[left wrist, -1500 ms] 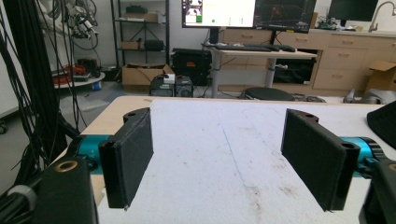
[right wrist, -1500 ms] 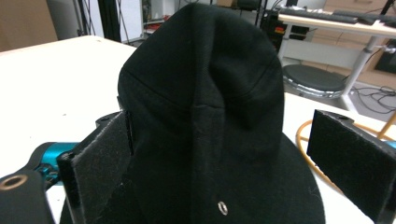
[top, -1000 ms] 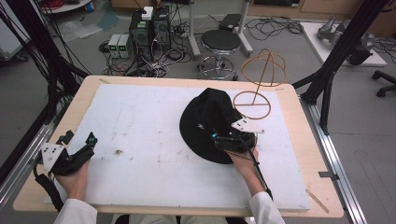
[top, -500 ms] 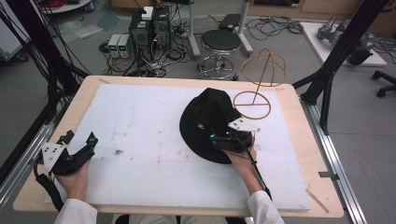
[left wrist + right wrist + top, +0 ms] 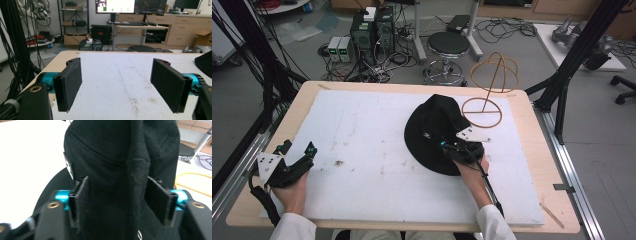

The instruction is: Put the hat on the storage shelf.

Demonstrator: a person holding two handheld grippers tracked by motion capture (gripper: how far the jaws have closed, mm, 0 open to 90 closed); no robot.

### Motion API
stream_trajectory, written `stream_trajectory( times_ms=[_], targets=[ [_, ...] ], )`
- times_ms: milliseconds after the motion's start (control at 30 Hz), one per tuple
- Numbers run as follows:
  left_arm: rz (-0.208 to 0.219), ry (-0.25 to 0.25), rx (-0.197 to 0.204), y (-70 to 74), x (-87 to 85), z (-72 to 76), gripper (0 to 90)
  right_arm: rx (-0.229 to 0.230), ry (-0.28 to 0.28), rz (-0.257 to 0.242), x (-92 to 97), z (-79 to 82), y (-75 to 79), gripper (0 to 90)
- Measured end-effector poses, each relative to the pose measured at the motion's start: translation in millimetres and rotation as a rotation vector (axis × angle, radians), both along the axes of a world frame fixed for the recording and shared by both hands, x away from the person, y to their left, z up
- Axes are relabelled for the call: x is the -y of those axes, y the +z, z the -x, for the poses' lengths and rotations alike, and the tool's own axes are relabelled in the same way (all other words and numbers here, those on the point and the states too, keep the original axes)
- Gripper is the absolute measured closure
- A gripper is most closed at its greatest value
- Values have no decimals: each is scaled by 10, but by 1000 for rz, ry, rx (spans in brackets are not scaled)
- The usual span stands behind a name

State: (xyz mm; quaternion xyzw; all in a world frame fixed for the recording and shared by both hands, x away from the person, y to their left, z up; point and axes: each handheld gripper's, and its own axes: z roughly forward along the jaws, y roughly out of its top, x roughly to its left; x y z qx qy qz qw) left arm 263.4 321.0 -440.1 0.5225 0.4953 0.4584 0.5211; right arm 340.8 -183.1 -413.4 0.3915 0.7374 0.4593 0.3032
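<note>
Nearest you, your left gripper [image 5: 297, 159] rests at the near left edge of the white table cover [image 5: 362, 130], its jaws wide apart with nothing but bare cover between them in the left gripper view [image 5: 117, 85]; it sits where it sat a second ago. On your right side, your right gripper [image 5: 451, 146] lies on the near side of the black hat [image 5: 437, 127], which stands on the right half of the cover, its crown pushed up into a fold. That is the one change from the earlier high view: the right jaws have just been closing, and in the right gripper view [image 5: 116, 195] the pads now press on either side of a bunched ridge of the hat's crown [image 5: 125, 165], so you are clamped on the fabric. The hand itself has not shifted, and the hat lies in the same spot. Just beyond the hat, touching or nearly touching its far right brim, stands the wire hat stand [image 5: 489, 87], its ring base on the cover and its dome frame rising behind. Your right hand and gripper hide the near part of the brim in the high view, and up close the hat fills so much that its brim edge is cut off. A small white label [image 5: 68, 166] on the crown is too blurred to read.
</note>
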Motion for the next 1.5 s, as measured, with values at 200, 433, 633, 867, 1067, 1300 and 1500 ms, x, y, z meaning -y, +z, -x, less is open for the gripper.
stream_trajectory(
  times_ms=[200, 433, 633, 867, 1067, 1300, 1500],
  targets=[
    [6, -5, -5, -6, -5, -4, 254, 17, -4, -16, 34, 43, 39, 683],
    [7, -4, -6, -6, -6, -2, 254, -22, 2, -81, 146, -5, 43, 878],
    [9, -7, 0, -4, -5, 1, 255, -1, -2, -48, 121, 7, 45, 879],
    [10, -8, 1, -4, -6, 0, 254, 12, -11, -39, 96, 27, 48, 880],
    [8, -7, -1, -4, -6, -1, 254, 14, -21, -37, 87, 32, 45, 880],
    [8, -10, -1, -5, 0, -8, 254, 17, -29, -37, 82, 37, 44, 880],
    [9, -13, 0, -4, 3, -12, 254, 23, -29, -44, 81, 47, 48, 880]
  ],
)
